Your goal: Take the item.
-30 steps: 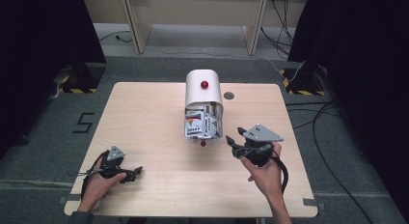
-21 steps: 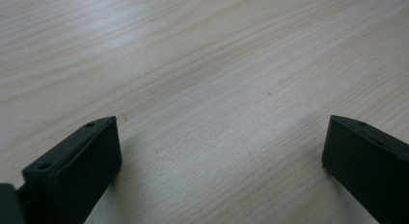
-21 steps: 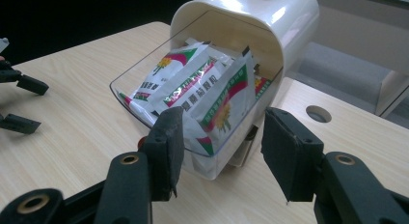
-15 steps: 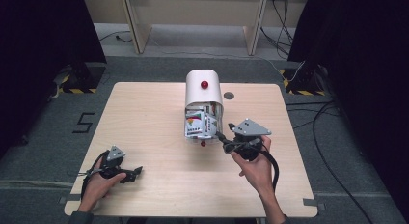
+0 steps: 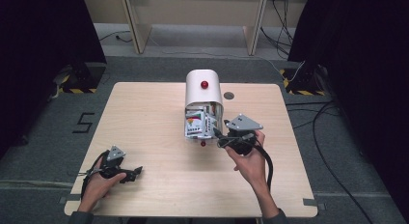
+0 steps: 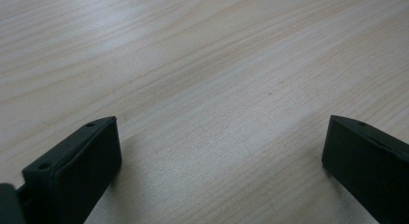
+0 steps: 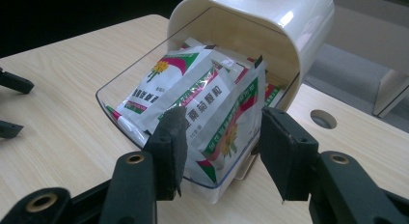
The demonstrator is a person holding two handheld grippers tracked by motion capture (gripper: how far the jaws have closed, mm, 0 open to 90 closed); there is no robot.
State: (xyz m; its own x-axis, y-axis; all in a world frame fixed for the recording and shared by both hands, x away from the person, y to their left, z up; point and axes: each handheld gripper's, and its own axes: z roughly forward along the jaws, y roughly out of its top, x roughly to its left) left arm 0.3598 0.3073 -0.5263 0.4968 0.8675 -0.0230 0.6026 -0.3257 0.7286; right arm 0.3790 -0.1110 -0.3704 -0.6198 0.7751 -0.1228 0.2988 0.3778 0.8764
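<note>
A white domed dispenser (image 5: pixel 203 89) stands mid-table with its clear drawer (image 5: pixel 189 133) pulled out toward me. Several red, green and white sachets (image 7: pixel 212 113) fill the drawer (image 7: pixel 120 89), and one sticks out at its front corner. My right gripper (image 5: pixel 218 134) is at that corner. In the right gripper view its jaws (image 7: pixel 226 147) straddle the protruding sachet and the drawer's corner. They have just been closing, and a gap still shows beside the right pad. My left gripper (image 5: pixel 135 173) rests on the table near the front left, its jaws (image 6: pixel 222 147) wide apart over bare wood.
A small red knob (image 5: pixel 203 143) marks the drawer's front. A round cable hole (image 5: pixel 228 95) sits in the table (image 5: pixel 144 118) just right of the dispenser. Cables trail on the floor at the right.
My right gripper has moved left across the table up to the drawer's front corner, so its jaws now flank the sachet. The left hand has stayed put.
</note>
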